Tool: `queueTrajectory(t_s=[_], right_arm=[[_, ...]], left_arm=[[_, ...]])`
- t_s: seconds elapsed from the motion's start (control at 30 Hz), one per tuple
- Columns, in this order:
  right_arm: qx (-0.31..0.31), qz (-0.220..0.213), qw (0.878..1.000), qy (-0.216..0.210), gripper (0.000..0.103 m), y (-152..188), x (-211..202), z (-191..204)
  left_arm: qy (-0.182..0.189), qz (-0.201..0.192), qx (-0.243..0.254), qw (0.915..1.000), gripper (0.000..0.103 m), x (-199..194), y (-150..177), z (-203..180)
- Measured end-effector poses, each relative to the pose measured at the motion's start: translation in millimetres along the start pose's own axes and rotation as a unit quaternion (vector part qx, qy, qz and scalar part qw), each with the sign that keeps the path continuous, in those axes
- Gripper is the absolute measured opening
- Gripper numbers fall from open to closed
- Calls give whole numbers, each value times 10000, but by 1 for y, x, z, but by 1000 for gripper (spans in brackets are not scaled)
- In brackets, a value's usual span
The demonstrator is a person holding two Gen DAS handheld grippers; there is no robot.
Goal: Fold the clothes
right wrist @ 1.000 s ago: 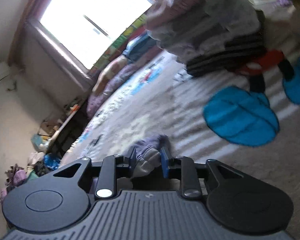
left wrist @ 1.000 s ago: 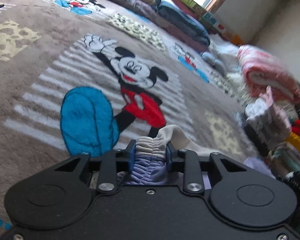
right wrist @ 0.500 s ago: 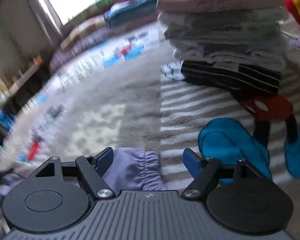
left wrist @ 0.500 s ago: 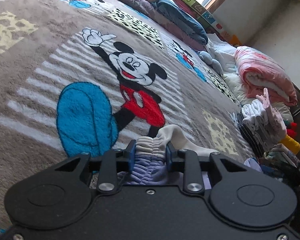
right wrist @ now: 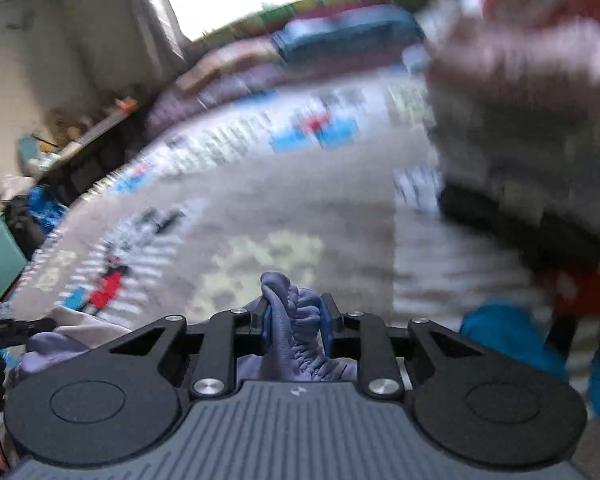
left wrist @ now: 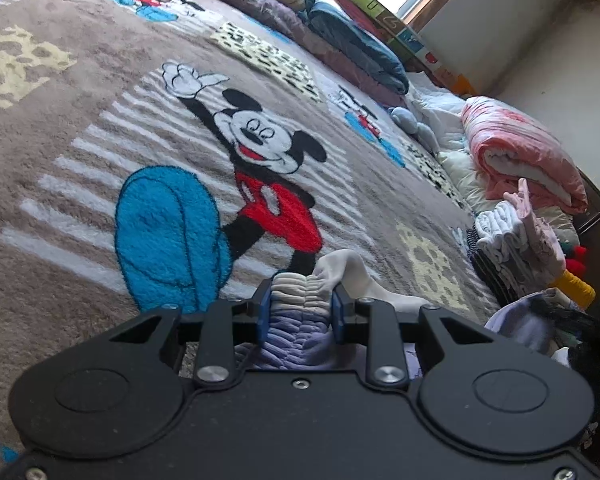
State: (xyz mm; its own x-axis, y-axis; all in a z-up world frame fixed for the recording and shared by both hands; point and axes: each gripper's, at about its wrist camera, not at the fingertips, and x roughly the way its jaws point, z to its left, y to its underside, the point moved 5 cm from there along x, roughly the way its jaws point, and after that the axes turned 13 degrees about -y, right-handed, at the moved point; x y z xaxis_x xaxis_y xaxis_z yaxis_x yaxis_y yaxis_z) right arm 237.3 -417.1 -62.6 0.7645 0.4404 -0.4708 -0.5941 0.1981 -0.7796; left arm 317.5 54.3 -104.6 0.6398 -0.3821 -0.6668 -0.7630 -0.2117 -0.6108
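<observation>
A lavender garment with a gathered elastic waistband (left wrist: pixel 300 312) is bunched between the blue pads of my left gripper (left wrist: pixel 300 306), which is shut on it; a cream part of the cloth spills forward onto the blanket. In the right wrist view my right gripper (right wrist: pixel 296 314) is shut on another bunch of the same lavender garment (right wrist: pixel 296 320). A stack of folded clothes (left wrist: pixel 508 240) stands at the right on the bed, and appears blurred as a stack (right wrist: pixel 520 120) at the upper right of the right wrist view.
A brown cartoon-mouse blanket (left wrist: pixel 100 100) covers the bed. Rolled quilts (left wrist: pixel 340 32) line the far edge under the window. A pink folded blanket (left wrist: pixel 524 152) lies at the right. Cluttered shelves (right wrist: pixel 60 140) stand by the left wall.
My right gripper, open half a second ago with the lavender cloth lying between its fingers, has shut on it and swung; its view is blurred. The left gripper kept its hold.
</observation>
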Motion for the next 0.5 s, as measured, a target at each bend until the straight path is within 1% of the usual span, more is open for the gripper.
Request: queueTrajectory(t_s=[0.07, 0.13, 0.2, 0.23, 0.37, 0.5], right_arm=[[-527, -268, 9982, -42, 25, -1, -21, 18], [-1050, -502, 9932, -75, 25, 0, -41, 36], [-1653, -469, 9851, 39, 25, 14, -52, 51], [-1893, -391, 9811, 75, 25, 22, -55, 57], [-2618, 123, 9650, -28, 27, 55, -66, 83], [-3305, 649, 9415, -135, 29, 87, -77, 108]], left_arm=[[34, -60, -29, 10000, 27, -6, 0, 1], [64, -118, -79, 9999, 26, -12, 0, 3], [94, -176, -130, 9997, 26, -18, 0, 5], [97, -191, -143, 9997, 26, -20, 0, 6], [63, -192, -84, 9998, 26, -26, 6, 6], [19, -199, -83, 9998, 26, -29, 10, 7]])
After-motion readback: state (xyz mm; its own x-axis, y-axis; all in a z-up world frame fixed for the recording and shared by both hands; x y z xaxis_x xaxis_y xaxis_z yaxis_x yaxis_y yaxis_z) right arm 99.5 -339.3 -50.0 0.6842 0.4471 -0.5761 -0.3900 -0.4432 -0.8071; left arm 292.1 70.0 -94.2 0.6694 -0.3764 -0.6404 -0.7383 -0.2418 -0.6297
